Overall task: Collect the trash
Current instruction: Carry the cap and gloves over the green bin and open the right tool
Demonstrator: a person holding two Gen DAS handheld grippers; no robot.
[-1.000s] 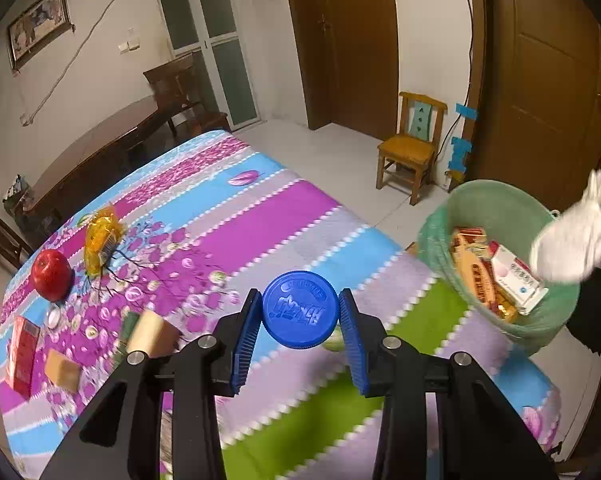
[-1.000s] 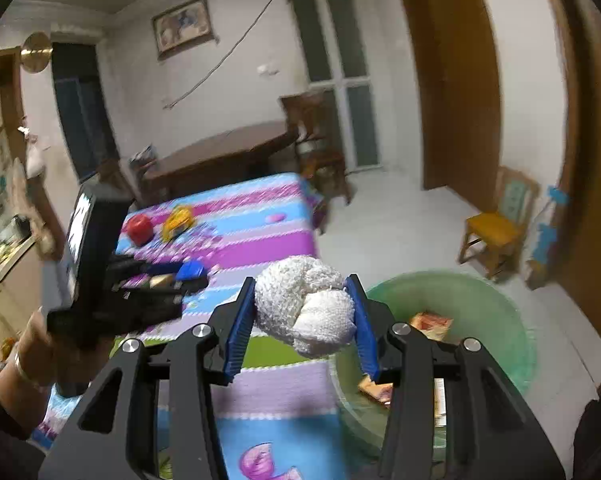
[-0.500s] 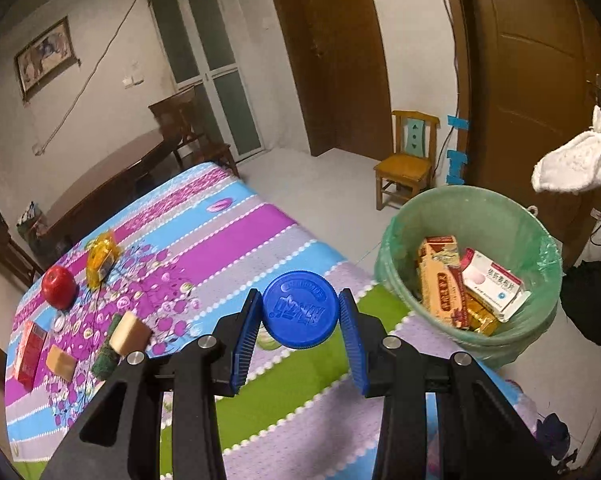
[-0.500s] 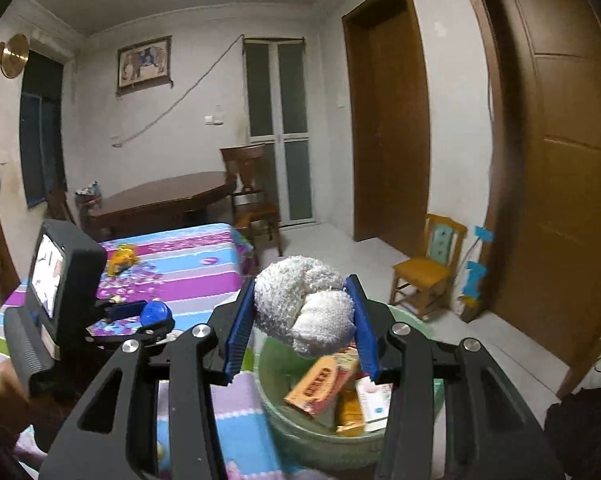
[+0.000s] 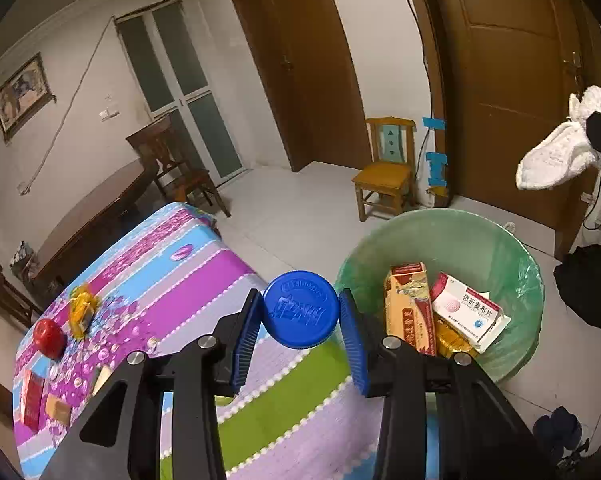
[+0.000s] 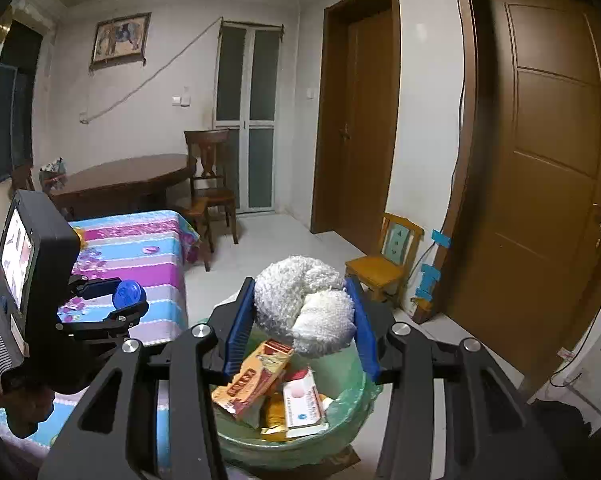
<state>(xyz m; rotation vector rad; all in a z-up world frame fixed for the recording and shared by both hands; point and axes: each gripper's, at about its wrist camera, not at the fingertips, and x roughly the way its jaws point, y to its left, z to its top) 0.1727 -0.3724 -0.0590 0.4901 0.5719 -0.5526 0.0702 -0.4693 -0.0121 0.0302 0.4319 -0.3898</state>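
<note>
My left gripper [image 5: 300, 322] pinches a blue bottle cap [image 5: 300, 309], its printed face turned toward the camera, above the striped tablecloth [image 5: 188, 276] at the bin's left edge. My right gripper [image 6: 305, 322] clamps a white balled cloth [image 6: 306, 304], long axis across the jaws, over the green-lined bin [image 6: 340, 412]. Cartons [image 5: 408, 308] lie inside. Far: small wooden chair [image 5: 384, 168].

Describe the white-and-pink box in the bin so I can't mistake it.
Find the green-lined round trash bin beside the striped table. Inside, the white cardboard box with a pink end leans at the right. Its neighbour, the tall red-and-yellow carton, has no white.
</note>
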